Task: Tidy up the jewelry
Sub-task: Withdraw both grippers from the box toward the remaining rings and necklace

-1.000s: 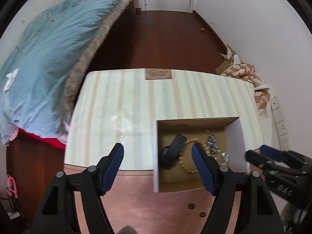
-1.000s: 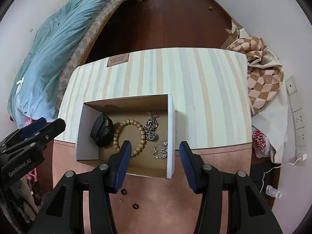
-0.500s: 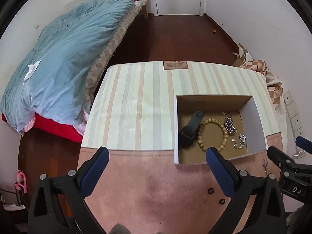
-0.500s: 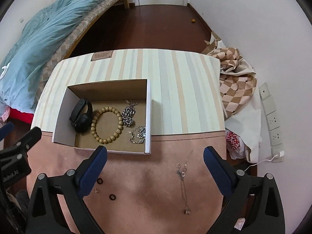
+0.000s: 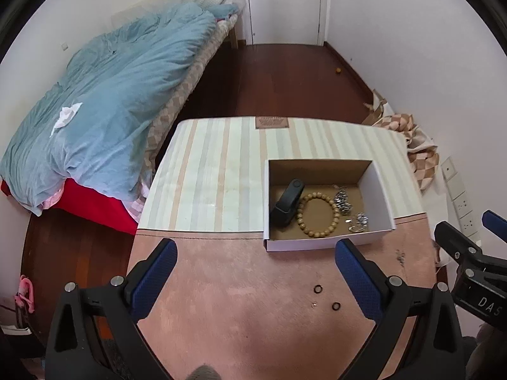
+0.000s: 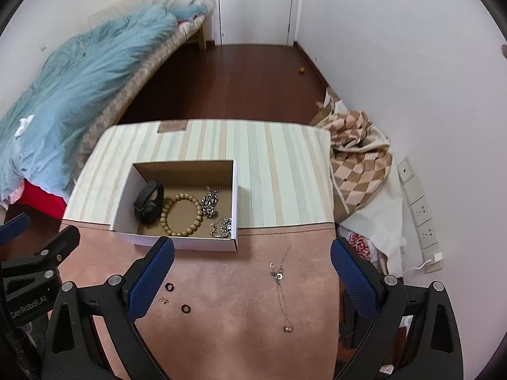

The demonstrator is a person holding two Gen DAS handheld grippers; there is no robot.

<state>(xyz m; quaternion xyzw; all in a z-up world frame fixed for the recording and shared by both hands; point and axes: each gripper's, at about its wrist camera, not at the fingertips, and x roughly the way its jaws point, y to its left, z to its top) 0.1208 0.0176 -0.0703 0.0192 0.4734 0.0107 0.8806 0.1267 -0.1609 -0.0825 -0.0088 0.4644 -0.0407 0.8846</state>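
Observation:
An open white cardboard box [image 5: 383,202] [image 6: 236,190] stands on the table. It holds a black wristband [image 5: 286,202] [image 6: 149,201], a wooden bead bracelet [image 5: 318,215] [image 6: 182,215] and silver chains [image 5: 343,201] [image 6: 210,202]. On the pink cloth in front lie two dark rings [image 5: 317,288] [image 6: 170,286], a small earring [image 6: 163,300] and a thin silver necklace [image 6: 280,285]. My left gripper [image 5: 256,280] is open and empty, above the cloth near the rings. My right gripper [image 6: 253,277] is open and empty, above the cloth near the necklace.
The table has a striped cover [image 5: 218,171] at the back and pink cloth [image 6: 234,323] in front. A bed with a blue duvet [image 5: 104,101] stands at the left. A checkered bag [image 6: 358,155] lies at the table's right edge by the wall.
Both grippers have pulled back and up from the box and opened wider. The rings and the necklace on the pink cloth have come into view.

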